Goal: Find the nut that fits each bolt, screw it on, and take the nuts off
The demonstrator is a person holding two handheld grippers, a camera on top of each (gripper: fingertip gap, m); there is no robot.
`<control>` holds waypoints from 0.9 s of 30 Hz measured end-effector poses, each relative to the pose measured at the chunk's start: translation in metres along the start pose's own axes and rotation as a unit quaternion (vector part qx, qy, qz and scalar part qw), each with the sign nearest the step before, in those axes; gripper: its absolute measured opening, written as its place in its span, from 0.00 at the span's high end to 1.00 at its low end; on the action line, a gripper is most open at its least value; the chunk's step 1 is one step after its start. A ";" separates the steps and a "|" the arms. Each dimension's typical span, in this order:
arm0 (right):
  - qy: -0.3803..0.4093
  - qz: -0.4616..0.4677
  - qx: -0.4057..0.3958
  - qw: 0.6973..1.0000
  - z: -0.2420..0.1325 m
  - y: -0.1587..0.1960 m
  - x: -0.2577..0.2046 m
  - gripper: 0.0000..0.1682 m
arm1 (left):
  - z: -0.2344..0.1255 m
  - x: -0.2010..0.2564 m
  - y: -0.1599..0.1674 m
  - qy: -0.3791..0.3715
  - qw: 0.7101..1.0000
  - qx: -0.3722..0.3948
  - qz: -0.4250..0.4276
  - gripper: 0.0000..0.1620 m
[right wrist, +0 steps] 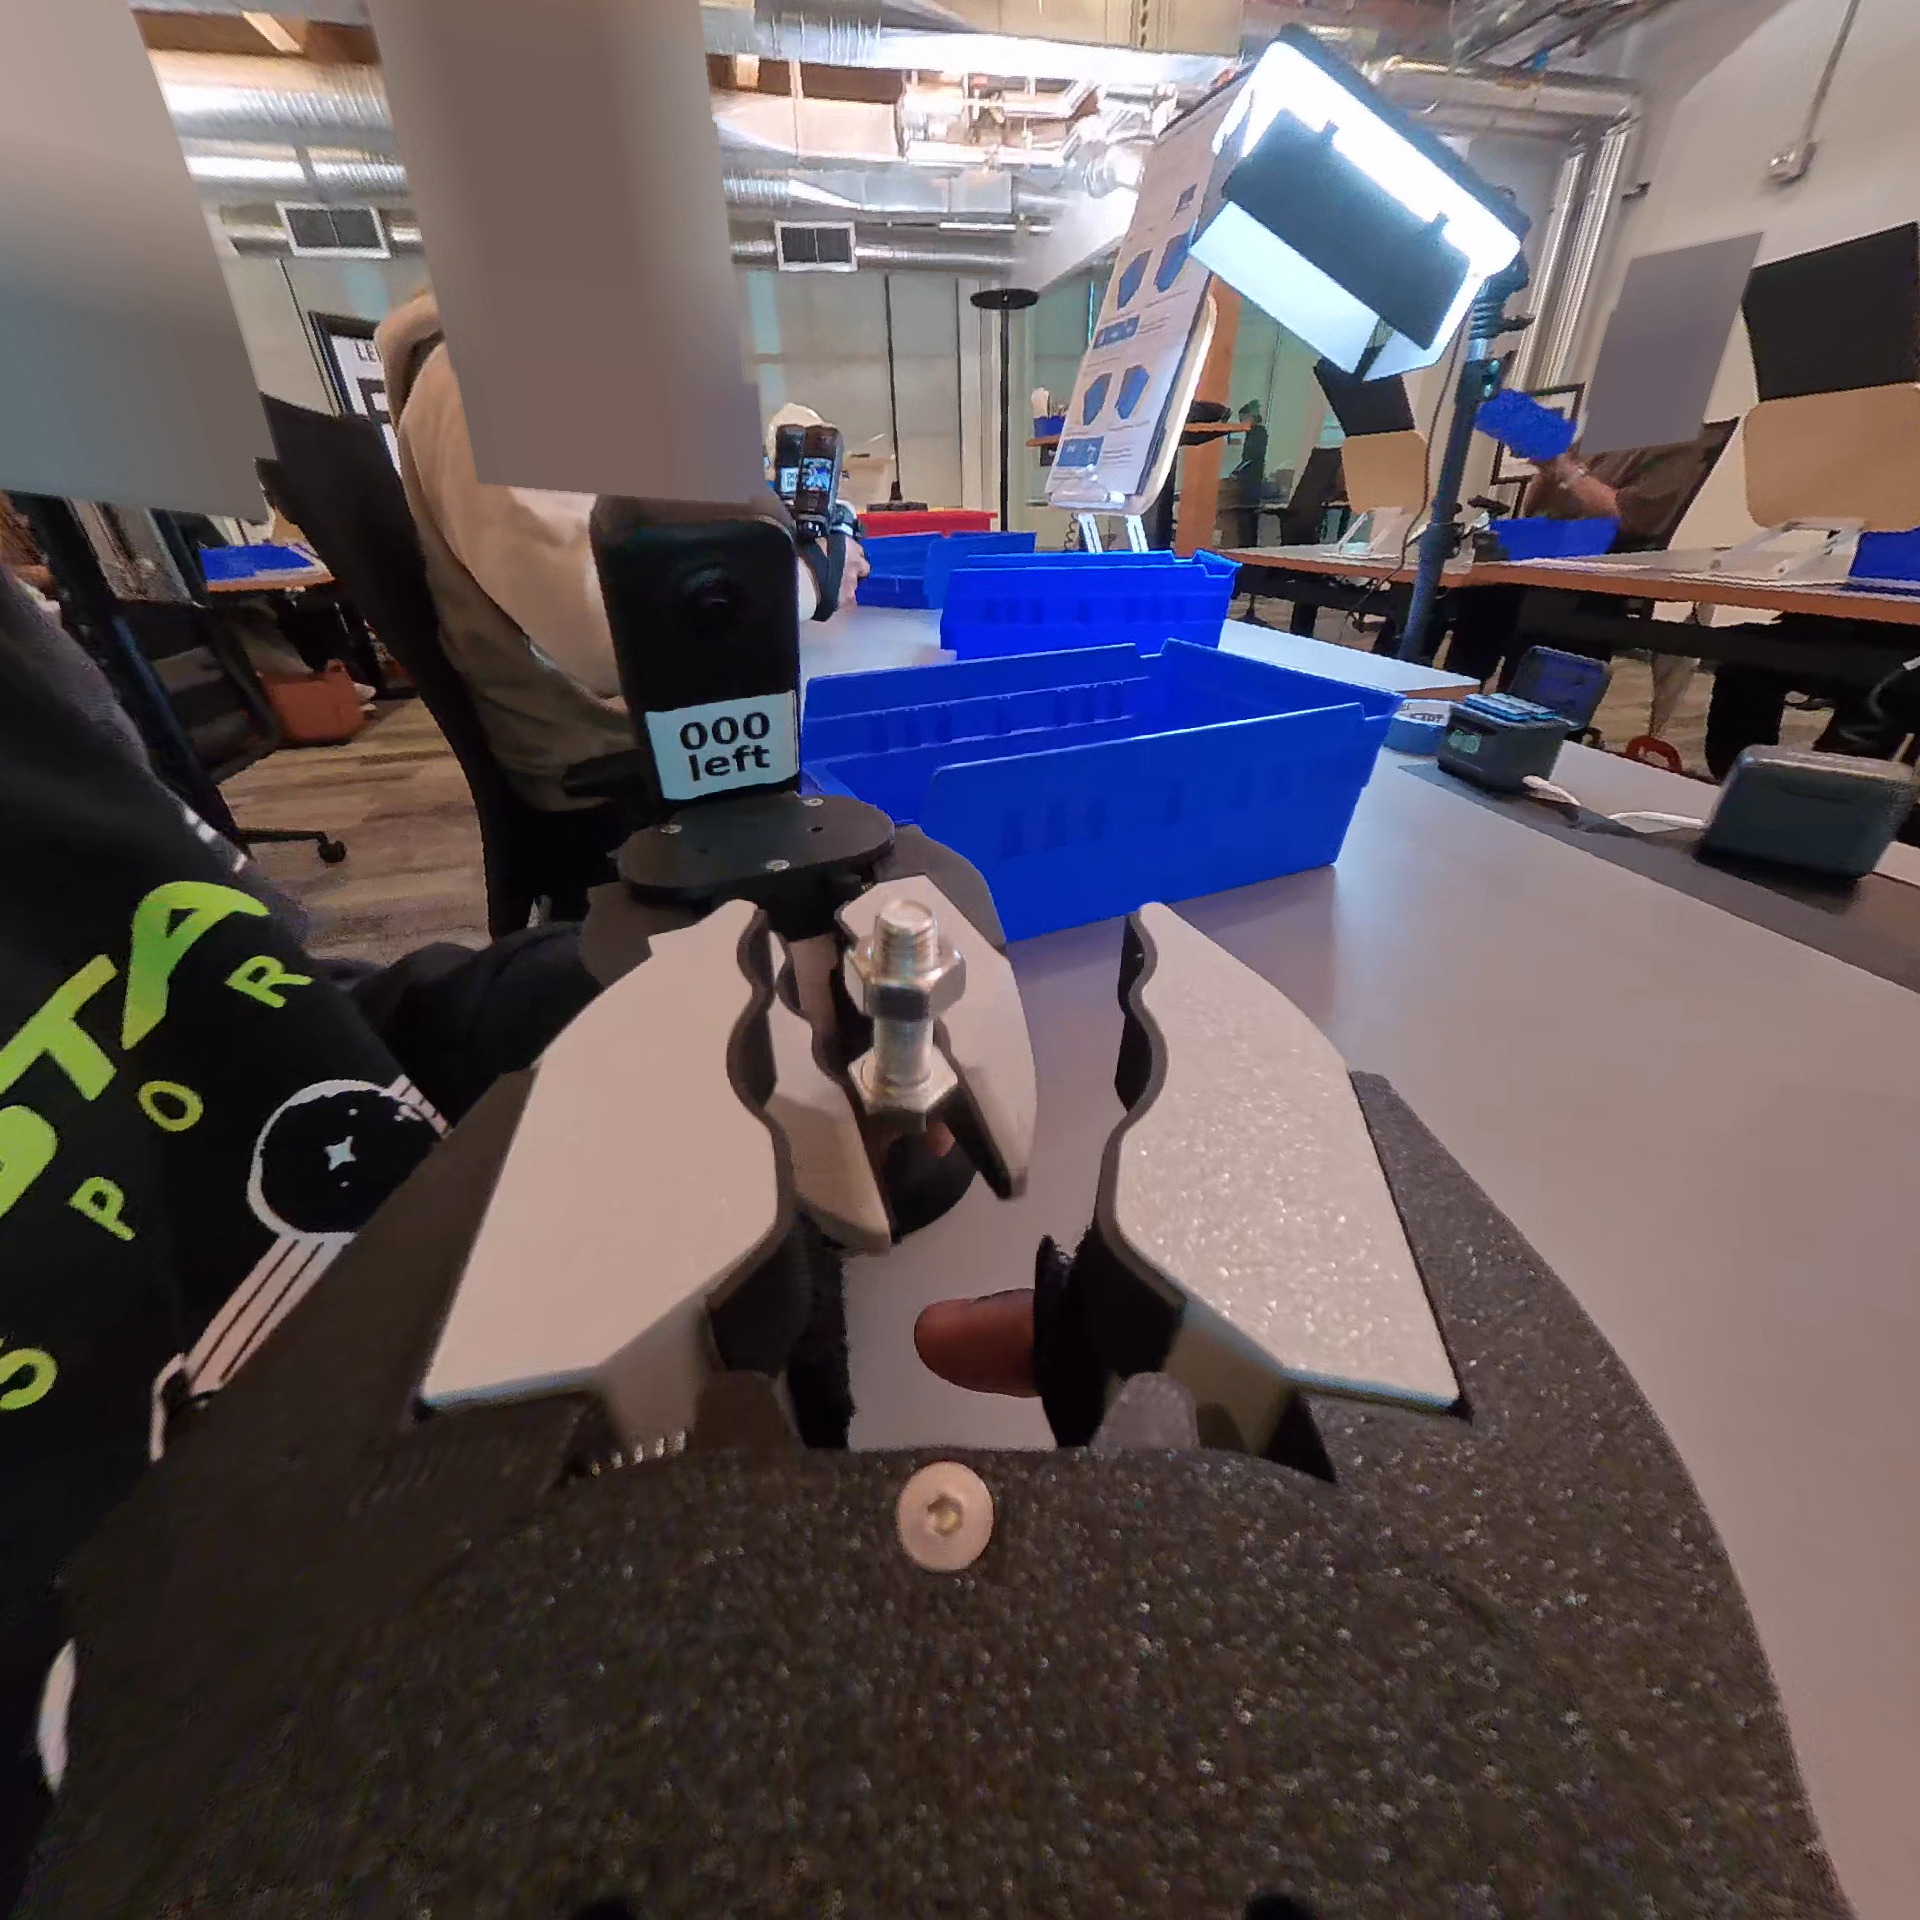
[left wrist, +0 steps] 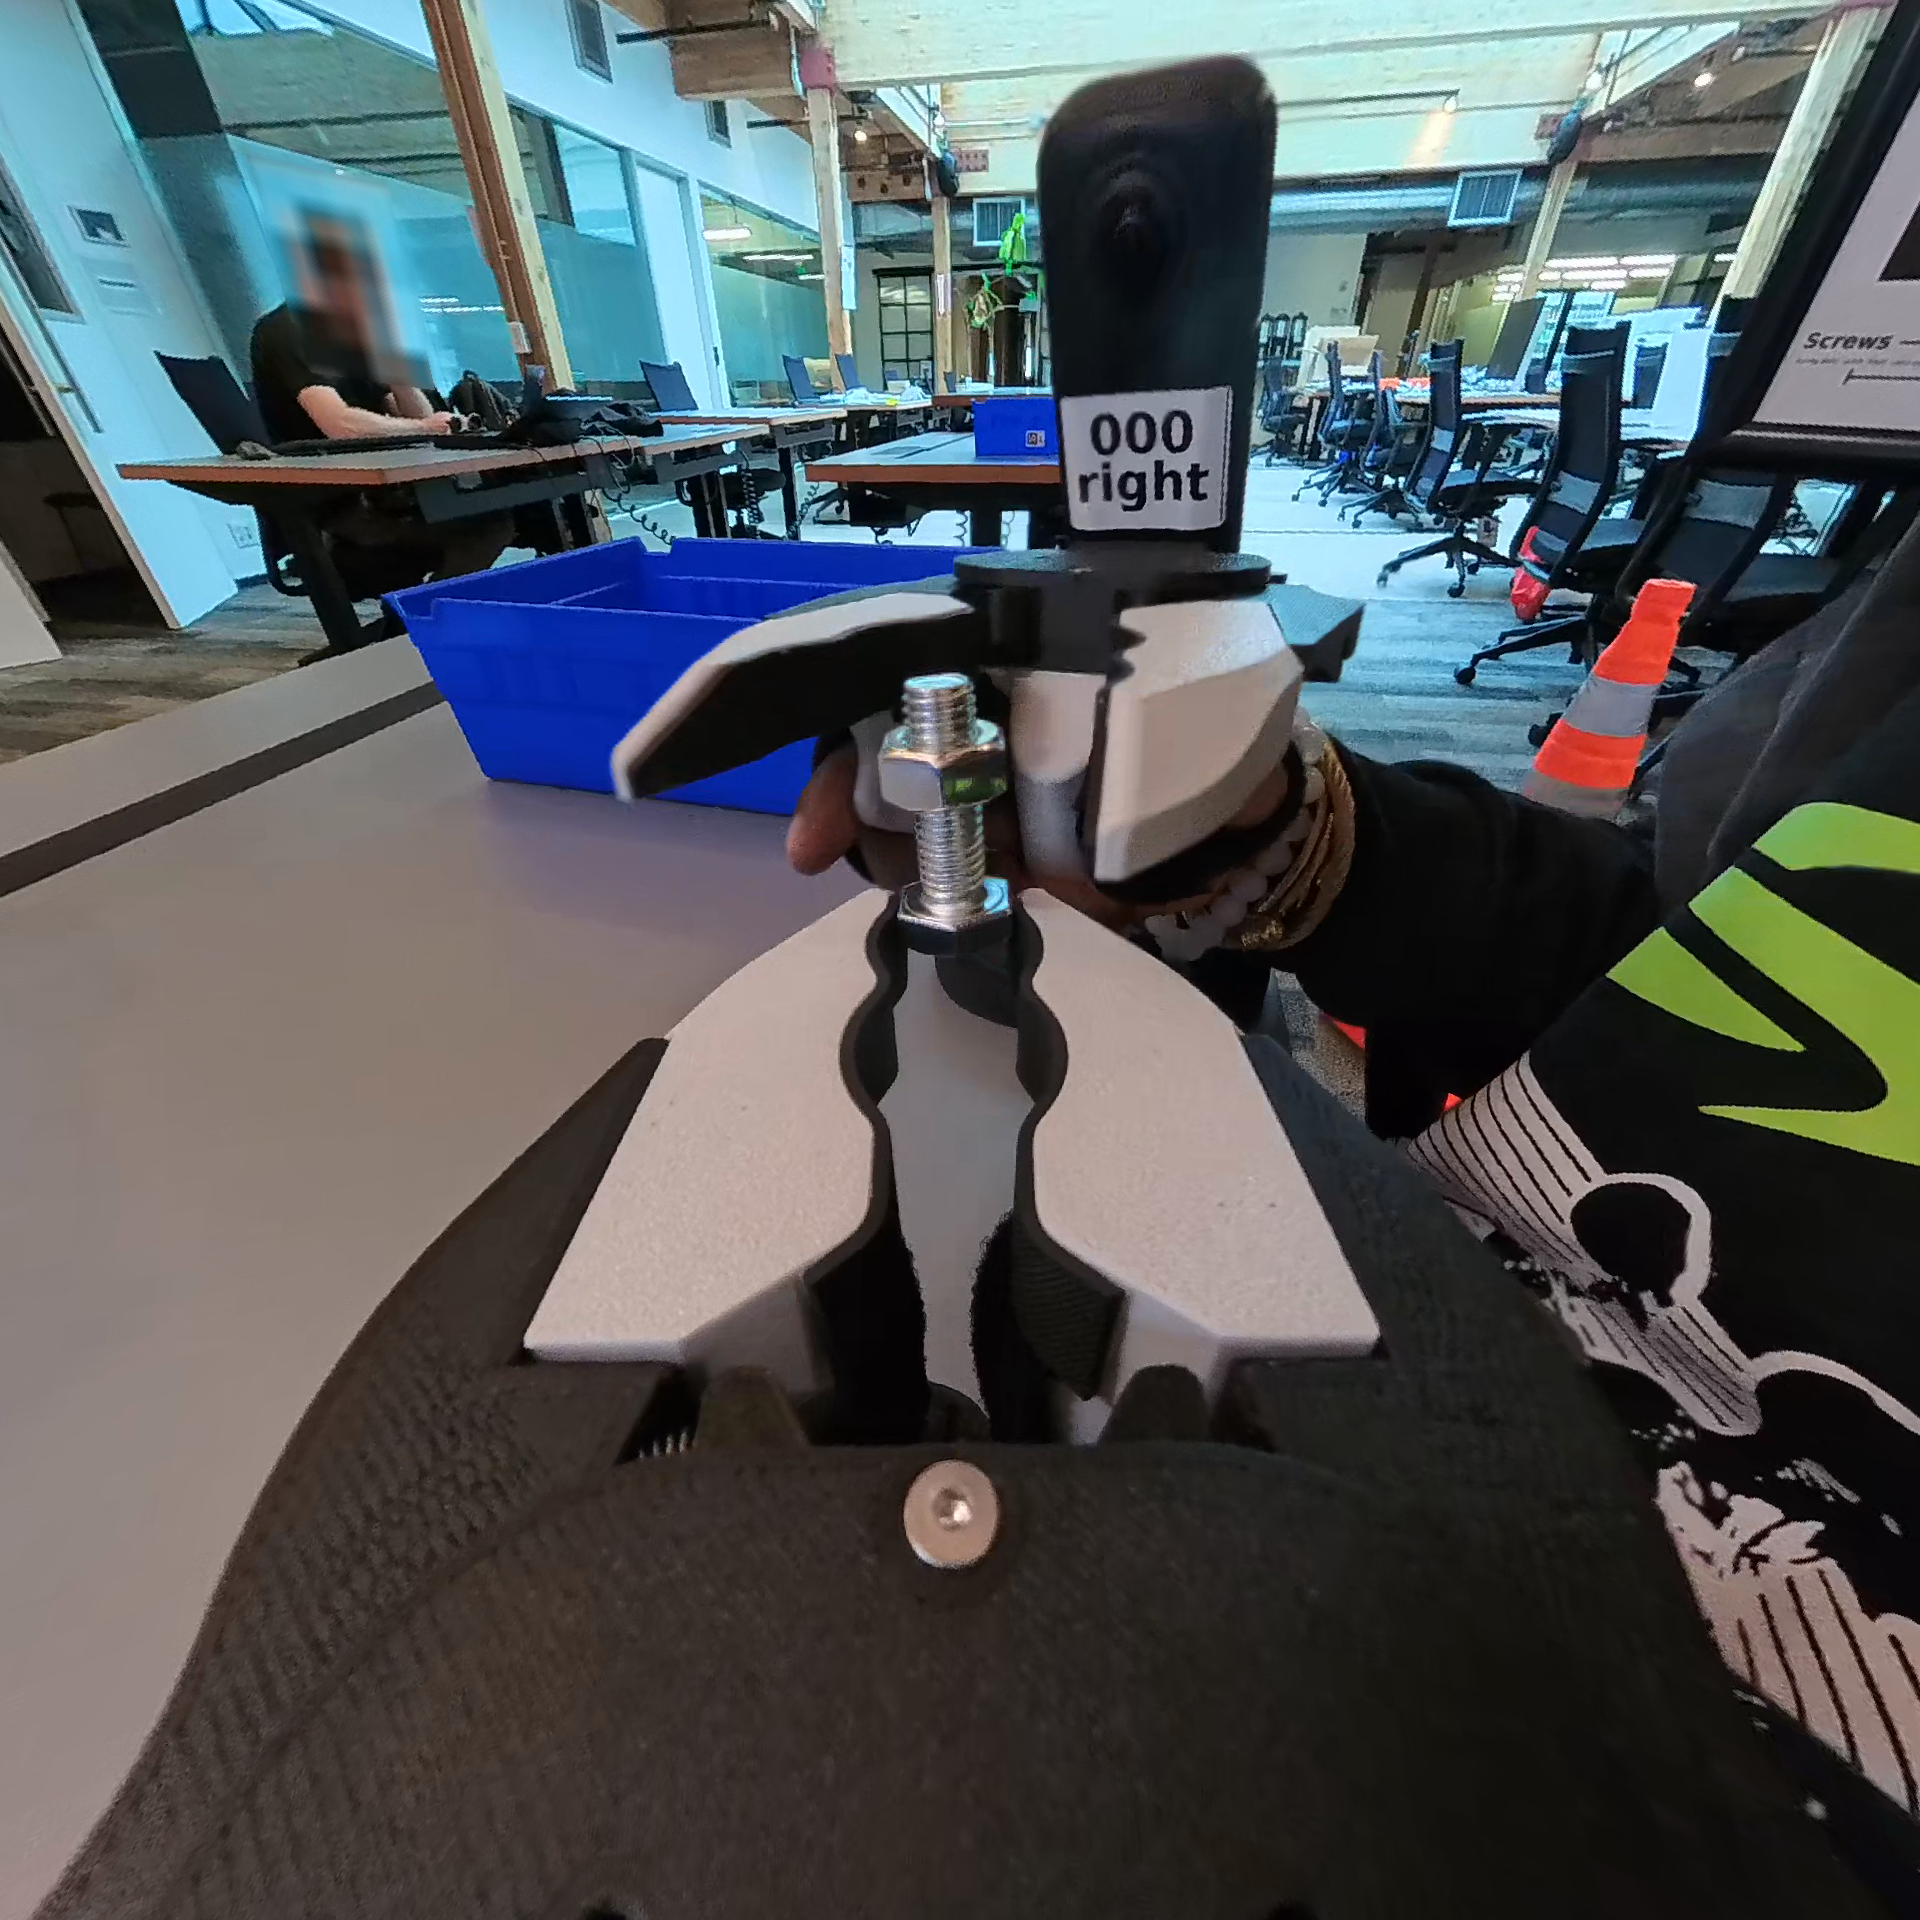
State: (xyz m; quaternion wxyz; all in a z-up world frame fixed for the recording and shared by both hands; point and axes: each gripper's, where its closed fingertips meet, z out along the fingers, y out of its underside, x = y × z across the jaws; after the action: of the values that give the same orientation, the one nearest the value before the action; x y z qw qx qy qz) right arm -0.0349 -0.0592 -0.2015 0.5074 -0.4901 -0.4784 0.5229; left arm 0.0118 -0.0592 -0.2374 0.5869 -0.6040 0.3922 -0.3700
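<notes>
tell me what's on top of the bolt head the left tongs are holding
The threaded shank stands upright from the bolt head, with a hex nut partway up and bare thread above it. The left tongs cover the head's underside, and the nut hides the thread inside it.

One silver bolt (left wrist: pixel 943 831) and one hex nut (left wrist: pixel 943 774) threaded on it. Two grippers: left gripper (left wrist: pixel 954 914), right gripper (right wrist: pixel 940 1029). In the right wrist view three blue bins on the grey table (right wrist: pixel 1507 1039): nearest bin (right wrist: pixel 1122 821), second bin (right wrist: pixel 1091 603), third bin (right wrist: pixel 904 571); in the left wrist view one orange traffic cone (left wrist: pixel 1616 696).
</notes>
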 end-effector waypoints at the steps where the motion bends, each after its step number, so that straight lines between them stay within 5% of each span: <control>1: 0.000 -0.002 -0.003 1.000 0.004 0.001 -0.001 0.62 | 0.000 0.000 0.001 -0.001 1.000 -0.003 0.002 0.89; 7: 0.011 0.003 -0.008 1.000 0.014 0.002 0.004 0.64 | 0.001 0.002 0.002 0.000 1.000 -0.006 0.010 0.89; 17: 0.032 0.008 0.023 0.999 -0.022 -0.005 0.014 0.66 | -0.001 0.001 -0.001 0.001 1.000 0.005 0.001 0.89; 20: 0.044 0.014 0.033 0.998 -0.029 -0.006 0.017 0.74 | -0.002 0.000 -0.003 0.002 1.000 0.011 -0.003 0.89; 27: 0.029 0.014 0.033 0.999 -0.030 -0.004 0.012 0.69 | -0.002 0.000 -0.003 0.001 1.000 0.010 -0.004 0.89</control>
State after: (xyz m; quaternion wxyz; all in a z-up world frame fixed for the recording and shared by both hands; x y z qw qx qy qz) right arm -0.0048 -0.0474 -0.1996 0.5297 -0.4950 -0.4388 0.5310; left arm 0.0102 -0.0599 -0.2346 0.5908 -0.5993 0.3870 -0.3769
